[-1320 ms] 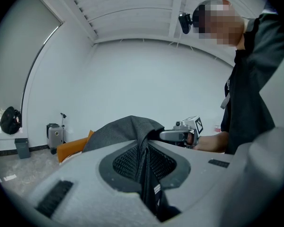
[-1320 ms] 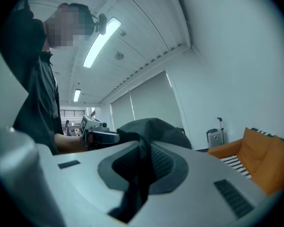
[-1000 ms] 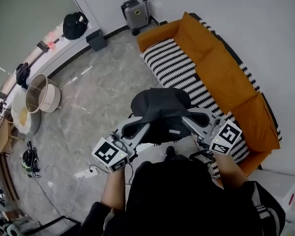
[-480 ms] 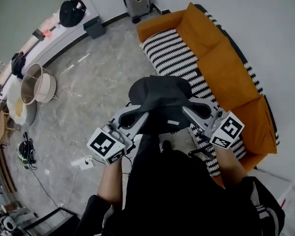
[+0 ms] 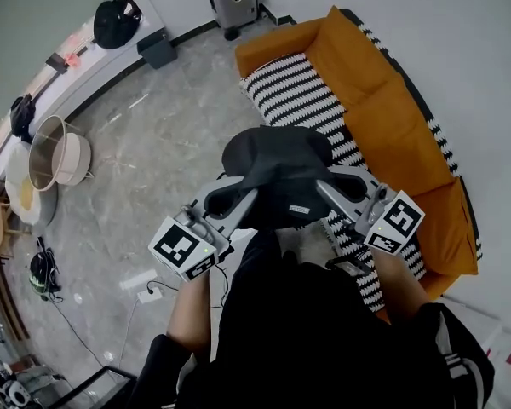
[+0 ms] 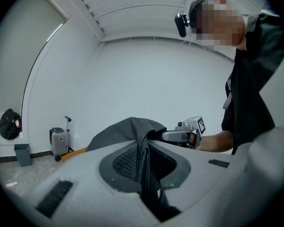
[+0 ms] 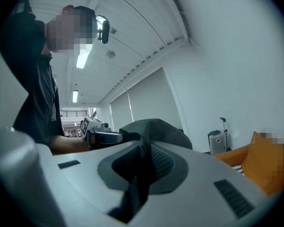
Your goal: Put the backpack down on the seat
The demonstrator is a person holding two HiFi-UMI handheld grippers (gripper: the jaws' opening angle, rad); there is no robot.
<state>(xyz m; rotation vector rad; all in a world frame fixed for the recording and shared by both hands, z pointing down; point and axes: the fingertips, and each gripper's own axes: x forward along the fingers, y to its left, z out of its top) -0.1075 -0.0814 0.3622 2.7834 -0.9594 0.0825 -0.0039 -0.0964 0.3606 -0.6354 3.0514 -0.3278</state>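
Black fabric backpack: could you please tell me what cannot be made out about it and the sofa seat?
- Head view: the black fabric backpack shows only its top; its lower body blends into the person's dark clothing.
- Gripper views: whether left tongs and right tongs pinch a strap or handle; the jaw bodies cover it.
- Head view: the black-and-white striped sofa seat's near edge, behind the backpack and right tongs.

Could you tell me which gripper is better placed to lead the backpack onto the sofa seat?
Probably the right gripper: it is nearer the striped seat, while the left gripper is over the floor. Both have their jaws shut on the backpack, so they must move together.
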